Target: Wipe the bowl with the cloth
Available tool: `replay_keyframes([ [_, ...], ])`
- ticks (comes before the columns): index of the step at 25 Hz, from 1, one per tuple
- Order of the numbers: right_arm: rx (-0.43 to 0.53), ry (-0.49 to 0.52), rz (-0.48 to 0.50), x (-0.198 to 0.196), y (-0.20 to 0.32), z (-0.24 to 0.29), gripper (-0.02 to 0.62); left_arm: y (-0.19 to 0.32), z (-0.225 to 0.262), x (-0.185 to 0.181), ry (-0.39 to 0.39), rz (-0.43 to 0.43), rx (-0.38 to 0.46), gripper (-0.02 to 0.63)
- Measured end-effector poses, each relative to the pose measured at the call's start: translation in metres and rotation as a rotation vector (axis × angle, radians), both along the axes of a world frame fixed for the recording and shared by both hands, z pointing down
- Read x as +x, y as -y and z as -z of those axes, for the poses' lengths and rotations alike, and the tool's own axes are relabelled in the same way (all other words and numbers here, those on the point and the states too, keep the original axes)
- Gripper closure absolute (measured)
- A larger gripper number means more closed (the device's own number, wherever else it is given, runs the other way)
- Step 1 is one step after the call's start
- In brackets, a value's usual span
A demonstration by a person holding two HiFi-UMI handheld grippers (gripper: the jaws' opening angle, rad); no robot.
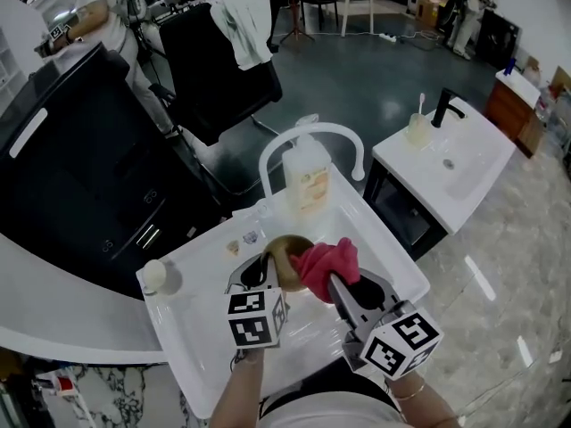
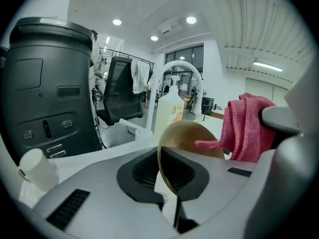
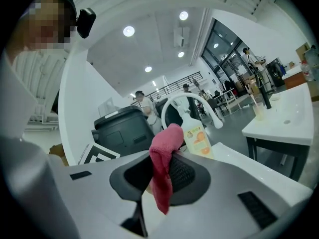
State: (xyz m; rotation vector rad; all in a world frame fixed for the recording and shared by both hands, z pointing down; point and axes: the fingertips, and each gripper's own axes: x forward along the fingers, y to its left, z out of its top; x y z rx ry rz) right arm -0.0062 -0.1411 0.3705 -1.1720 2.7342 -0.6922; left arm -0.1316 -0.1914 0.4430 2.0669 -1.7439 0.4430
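Over the sink (image 1: 198, 330), left gripper (image 1: 266, 271) pinches brown bowl (image 1: 291, 249); right gripper (image 1: 336, 285) clamps pink cloth (image 1: 326, 262).

Print on the bottle (image 1: 308, 178) label is illegible.

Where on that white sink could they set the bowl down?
Bare: the sink basin between the white cup and the left hand-held gripper; the strip right of the bottle. Crowded: the back by faucet and bottle; the middle, under bowl and cloth.
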Motion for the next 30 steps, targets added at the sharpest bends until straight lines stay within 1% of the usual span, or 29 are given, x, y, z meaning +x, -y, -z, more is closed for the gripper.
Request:
replay_keyframes([
  [4,0.051,0.035,0.055,-0.016,-0.013,0.018,0.517,-0.012,0.021,0.013,0.033,-0.039,0.045,0.58],
  [7,0.08,0.015,0.062,-0.026,-0.014,0.026,0.517,-0.021,0.034,0.023,0.035,-0.07,0.071,0.58],
  [11,0.115,-0.096,0.026,-0.037,-0.011,0.027,0.517,-0.036,0.047,0.031,0.029,-0.095,0.102,0.58],
  [15,0.148,-0.213,-0.005,-0.046,-0.012,0.023,0.517,-0.048,0.059,0.032,-0.001,-0.097,0.126,0.58],
  [18,0.172,-0.32,-0.031,-0.053,-0.011,0.015,0.517,-0.052,0.061,0.029,-0.024,-0.094,0.125,0.578],
  [22,0.187,-0.441,-0.063,-0.056,-0.01,0.006,0.517,-0.057,0.055,0.022,-0.016,-0.082,0.104,0.578],
  [25,0.179,-0.483,-0.088,-0.049,-0.007,0.0,0.517,-0.058,0.051,0.015,-0.012,-0.062,0.094,0.578],
  [30,0.165,-0.475,-0.124,-0.039,-0.008,0.0,0.517,-0.056,0.046,0.004,-0.011,-0.041,0.074,0.578],
])
